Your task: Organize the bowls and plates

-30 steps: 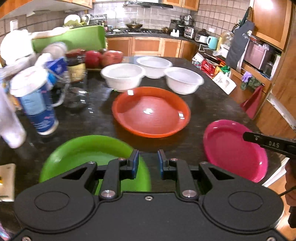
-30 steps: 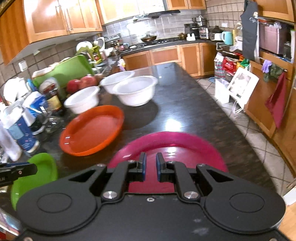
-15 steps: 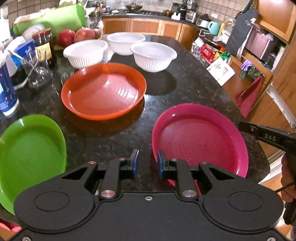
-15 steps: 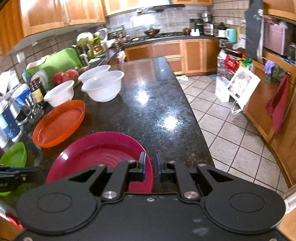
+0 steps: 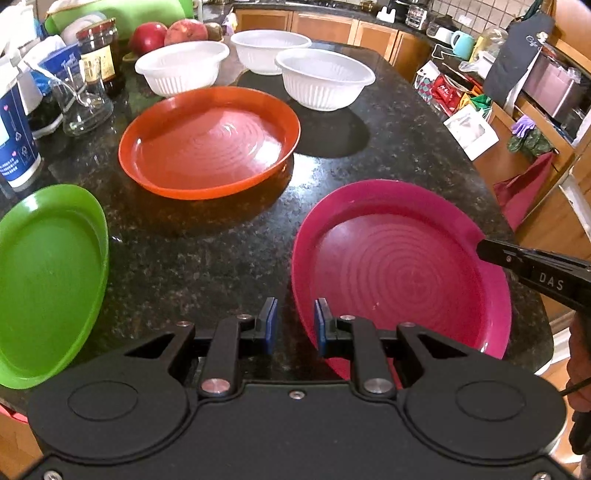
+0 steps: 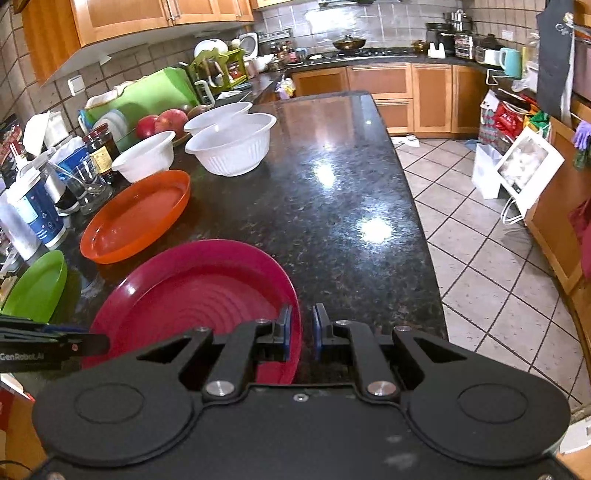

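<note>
A pink plate [image 5: 399, 273] lies at the near right of the black granite counter, with an orange plate [image 5: 210, 147] behind it and a green plate [image 5: 48, 280] at the near left. Three white bowls [image 5: 183, 64] [image 5: 271, 50] [image 5: 325, 83] stand farther back. My left gripper [image 5: 294, 321] hovers at the pink plate's left rim, its jaws narrowly apart with nothing between them. My right gripper [image 6: 301, 328] hangs over the pink plate's [image 6: 192, 295] right rim, nearly closed and holding nothing. Its finger [image 5: 535, 269] shows over the plate's right side.
A blue cup [image 5: 14, 140], a glass cruet [image 5: 85, 103], a dark jar [image 5: 98, 55] and red apples [image 5: 151, 31] crowd the counter's left side. The counter's edge [image 6: 424, 229] drops to a tiled floor [image 6: 498, 258] on the right.
Both grippers moved right and sank toward the pink plate. The left went from over the green plate to the pink plate's left rim, the right from its middle to its right rim.
</note>
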`<action>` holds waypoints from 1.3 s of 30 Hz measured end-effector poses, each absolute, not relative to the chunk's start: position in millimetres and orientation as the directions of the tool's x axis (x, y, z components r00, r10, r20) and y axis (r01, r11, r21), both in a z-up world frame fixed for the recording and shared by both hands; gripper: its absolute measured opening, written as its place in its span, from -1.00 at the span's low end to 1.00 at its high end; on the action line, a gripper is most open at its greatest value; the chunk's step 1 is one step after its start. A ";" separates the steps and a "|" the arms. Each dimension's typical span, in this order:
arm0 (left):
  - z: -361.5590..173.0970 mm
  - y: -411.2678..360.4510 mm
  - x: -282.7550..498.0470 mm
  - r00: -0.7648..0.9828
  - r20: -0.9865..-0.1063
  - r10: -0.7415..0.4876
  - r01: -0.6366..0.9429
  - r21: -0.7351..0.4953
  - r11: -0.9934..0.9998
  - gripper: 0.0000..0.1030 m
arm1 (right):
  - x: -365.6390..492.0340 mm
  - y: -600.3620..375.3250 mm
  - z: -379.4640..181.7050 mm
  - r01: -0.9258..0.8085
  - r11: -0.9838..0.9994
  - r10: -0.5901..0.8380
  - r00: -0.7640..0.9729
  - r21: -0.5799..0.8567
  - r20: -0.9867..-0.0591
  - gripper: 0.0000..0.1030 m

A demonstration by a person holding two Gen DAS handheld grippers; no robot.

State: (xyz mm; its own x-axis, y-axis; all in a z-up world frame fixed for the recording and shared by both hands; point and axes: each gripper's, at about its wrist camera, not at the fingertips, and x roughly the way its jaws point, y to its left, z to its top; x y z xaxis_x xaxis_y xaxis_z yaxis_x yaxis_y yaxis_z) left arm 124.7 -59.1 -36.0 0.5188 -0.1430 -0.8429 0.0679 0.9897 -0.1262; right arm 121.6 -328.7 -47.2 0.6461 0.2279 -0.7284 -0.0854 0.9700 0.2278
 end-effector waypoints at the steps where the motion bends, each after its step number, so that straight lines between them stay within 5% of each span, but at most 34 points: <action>1: -36.9 -60.1 125.5 0.514 -0.846 -0.143 0.065 -0.128 0.990 -0.45 | 122.4 -328.9 -47.7 -0.089 0.969 0.232 0.645 0.230 -0.728 -0.73; 39: -25.9 -63.0 121.6 0.564 -0.814 -0.138 0.025 -0.150 0.988 -0.59 | 116.7 -323.6 -44.4 -0.112 0.966 0.248 0.657 0.233 -0.712 -0.76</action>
